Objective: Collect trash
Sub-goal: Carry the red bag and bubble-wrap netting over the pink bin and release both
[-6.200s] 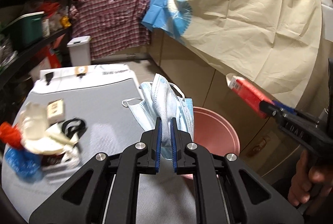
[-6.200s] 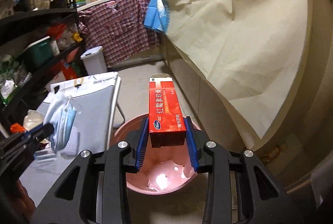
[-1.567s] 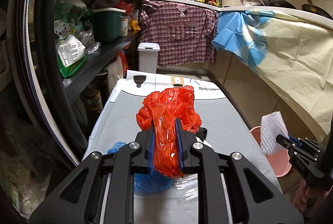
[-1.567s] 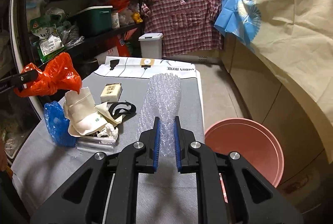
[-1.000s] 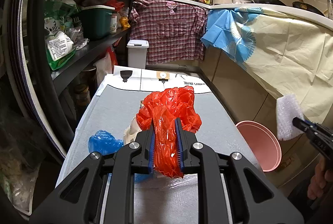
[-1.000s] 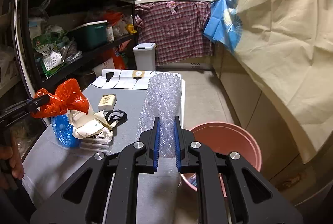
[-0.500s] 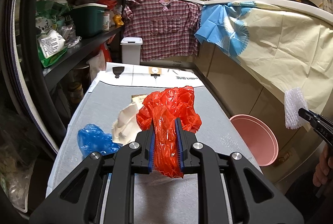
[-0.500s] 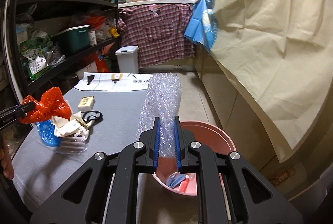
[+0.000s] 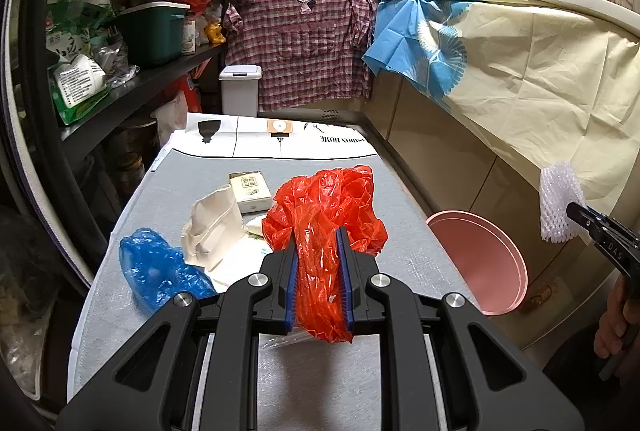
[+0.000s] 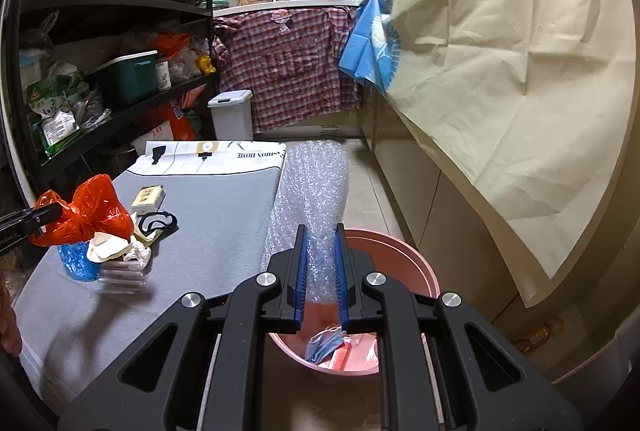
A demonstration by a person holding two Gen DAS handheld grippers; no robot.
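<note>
The left gripper [image 9: 319,281] has its jaws closed on a crumpled red plastic bag [image 9: 326,215], which stands up between the blue pads above the grey table [image 9: 400,199]. The right gripper [image 10: 321,277] is clamped on a sheet of bubble wrap [image 10: 310,199], held over the near rim of the pink basin [image 10: 404,255] that sits on the floor beside the table.

Both pieces are judged very light and wholly limp. The red bag is thin, glossy film, wrinkled into sharp creases; it would slip if pinched by a single layer, so the bunched middle now between the pads looks the safest hold. The bubble wrap is clear, knobbly and springy (it compresses under the pads and may cling a little on release), and gripping it low on the fold, as here, keeps the loose upper part from flopping aside.

Inside the basin lie a pale blue face mask [image 10: 324,345] and something red beside it. On the table remain a blue plastic bag [image 9: 160,271], soft and crinkled, a cream paper wrapper [image 9: 214,231] folded stiffly, a small flat box [image 9: 250,191] with square edges, and a black loop [image 10: 158,221] whose material cannot be told. None looks fragile or heavy.
</note>
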